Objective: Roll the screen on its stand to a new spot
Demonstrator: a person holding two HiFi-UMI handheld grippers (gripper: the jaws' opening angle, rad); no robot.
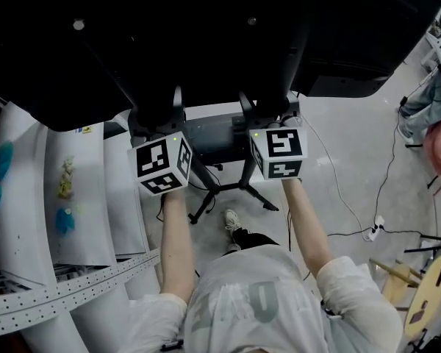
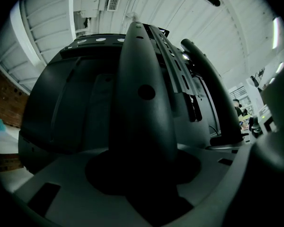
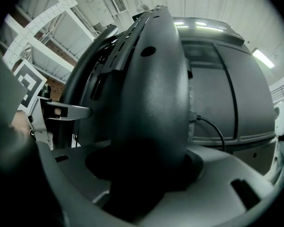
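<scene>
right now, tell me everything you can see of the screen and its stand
The screen is large and black, seen from behind: a matte, plastic-looking back panel with a thin cable running across it. It sits upright on a black stand with splayed legs on the pale floor. Two dark rounded bars rise up its back: the left gripper grips the left bar, the right gripper the right bar.

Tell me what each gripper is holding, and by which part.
The left gripper grips the left bar, the right gripper the right bar: the two curved black uprights behind the screen.
</scene>
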